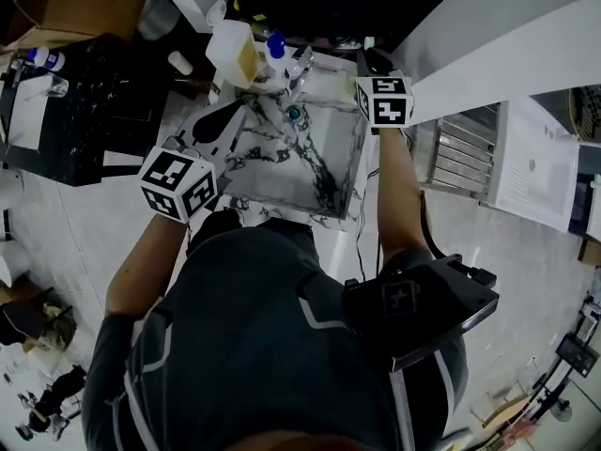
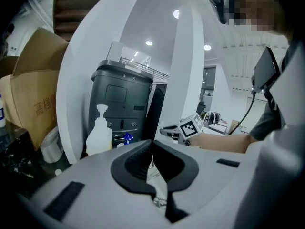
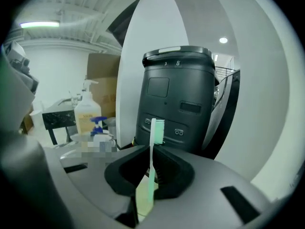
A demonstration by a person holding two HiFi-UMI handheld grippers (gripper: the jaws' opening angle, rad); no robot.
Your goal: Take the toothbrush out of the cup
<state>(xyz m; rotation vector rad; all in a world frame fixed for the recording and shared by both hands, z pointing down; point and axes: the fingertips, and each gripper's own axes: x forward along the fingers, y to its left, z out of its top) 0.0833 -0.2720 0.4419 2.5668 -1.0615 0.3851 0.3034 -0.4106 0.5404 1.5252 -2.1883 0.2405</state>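
Note:
A pale green toothbrush stands upright between the jaws of my right gripper, bristles at the top, and the jaws are shut on its handle. In the head view this gripper is at the far right edge of the marble basin; the toothbrush is too small to make out there. My left gripper has its pads together with nothing seen between them, and it hovers at the basin's left rim. A small teal round thing sits in the basin; I cannot tell if it is the cup.
A tall dark grey bin stands straight ahead of both grippers. A white pump bottle and a blue-capped bottle stand by the faucet at the basin's far edge. A cardboard box is at the left.

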